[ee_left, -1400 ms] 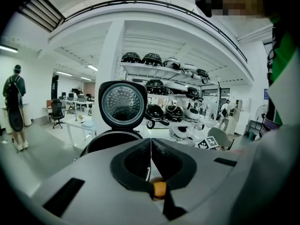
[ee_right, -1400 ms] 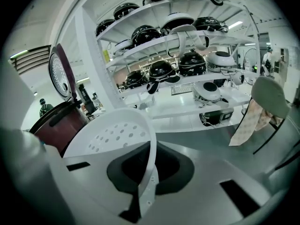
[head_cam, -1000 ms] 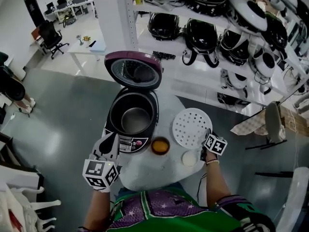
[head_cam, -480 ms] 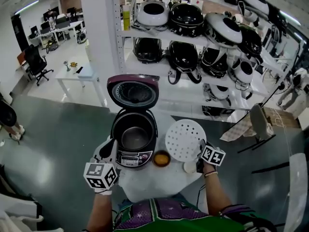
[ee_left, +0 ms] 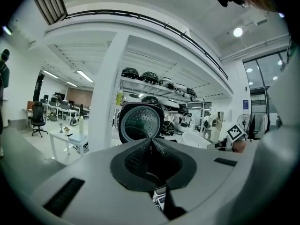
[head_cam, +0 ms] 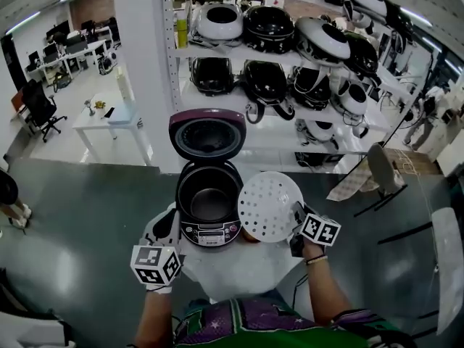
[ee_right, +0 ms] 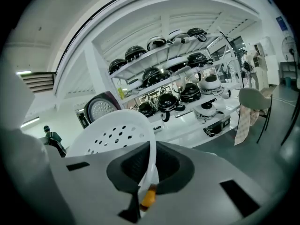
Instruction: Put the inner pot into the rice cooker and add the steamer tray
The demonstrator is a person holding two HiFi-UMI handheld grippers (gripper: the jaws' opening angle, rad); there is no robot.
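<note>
Right claw (ee_right: 149,161) clamps the steamer tray (head_cam: 267,206) rim, tray tilted beside the open rice cooker (head_cam: 210,203); left claw (ee_left: 151,143) closed tight, empty.

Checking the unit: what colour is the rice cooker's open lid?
Purple lid, clearest in head view.

The rice cooker (head_cam: 210,232) is open to reach from straight above, its inner pot (head_cam: 210,203) uncovered. The raised lid (head_cam: 207,133) walls off 12 o'clock, with the shelf (head_cam: 290,133) beyond it. At 3 o'clock the tilted steamer tray (head_cam: 270,206), pinched in the right gripper (head_cam: 296,216), blocks that side and seems to overlap the rim. The left gripper (head_cam: 172,222), fingers together, crowds 8 o'clock. The bench (head_cam: 232,267) gives passage at 6 o'clock.
</note>
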